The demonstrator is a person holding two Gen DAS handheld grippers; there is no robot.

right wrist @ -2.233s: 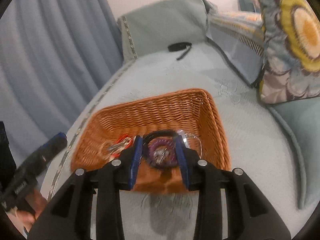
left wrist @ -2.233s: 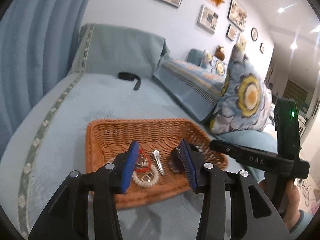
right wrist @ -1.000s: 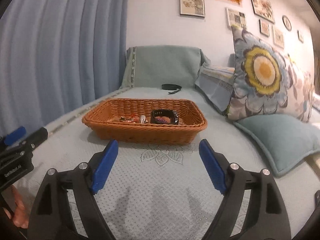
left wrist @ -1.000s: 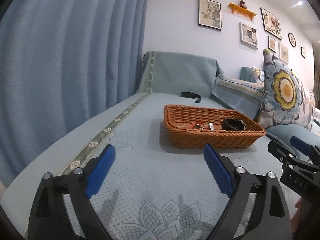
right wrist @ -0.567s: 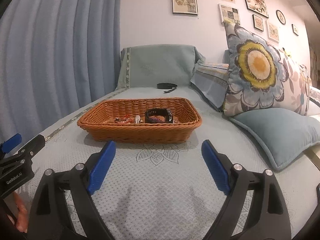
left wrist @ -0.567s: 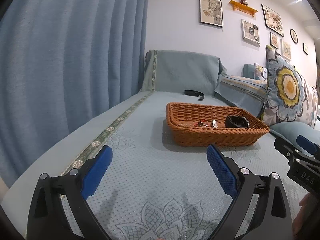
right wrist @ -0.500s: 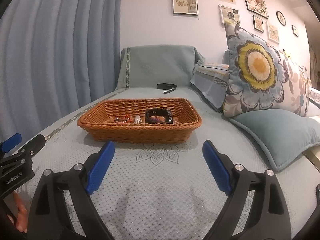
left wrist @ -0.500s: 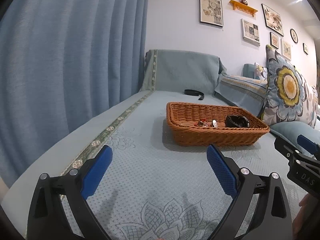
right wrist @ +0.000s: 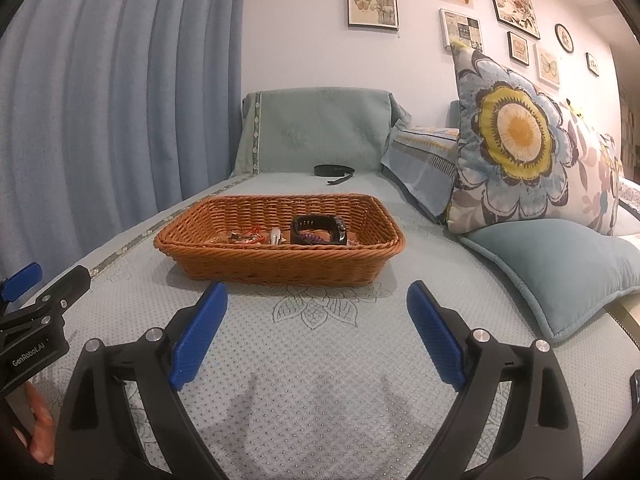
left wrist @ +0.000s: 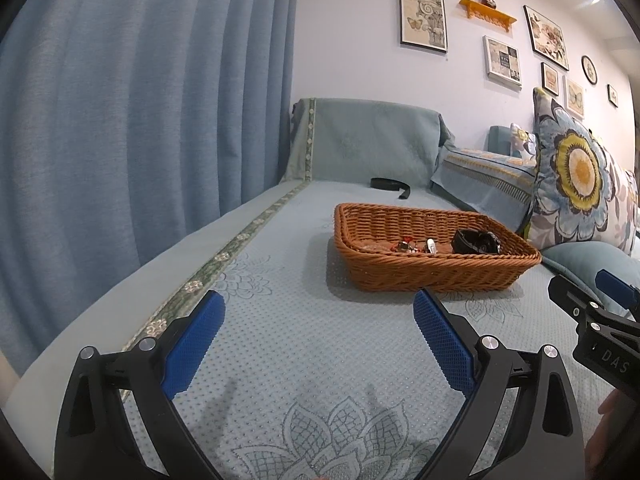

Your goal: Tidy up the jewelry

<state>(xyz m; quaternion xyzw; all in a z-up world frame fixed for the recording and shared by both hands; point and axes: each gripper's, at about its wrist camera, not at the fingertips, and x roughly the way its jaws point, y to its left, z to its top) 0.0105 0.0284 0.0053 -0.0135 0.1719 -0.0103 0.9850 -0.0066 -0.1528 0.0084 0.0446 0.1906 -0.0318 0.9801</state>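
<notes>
The jewelry now sits in the basket (right wrist: 280,240) on the sofa (right wrist: 320,380): a dark watch (right wrist: 318,230) toward the right, a pale clip (right wrist: 275,236) in the middle, and a small red-and-metal tangle (right wrist: 246,237) to its left. A couple of seconds ago your right gripper (right wrist: 316,328) was down over the basket with the watch and a purple piece between its jaws; you have let go and pulled both hands well back, and the basket now lies ahead of both grippers. Your right jaws stand wide and hold nothing. Your left gripper (left wrist: 316,340) is spread just as wide, also empty. One black strap (right wrist: 334,170) lies on the sofa beyond the basket, near the backrest. If it counts as jewelry, it is the piece left to fetch; otherwise the sorting looks done.
</notes>
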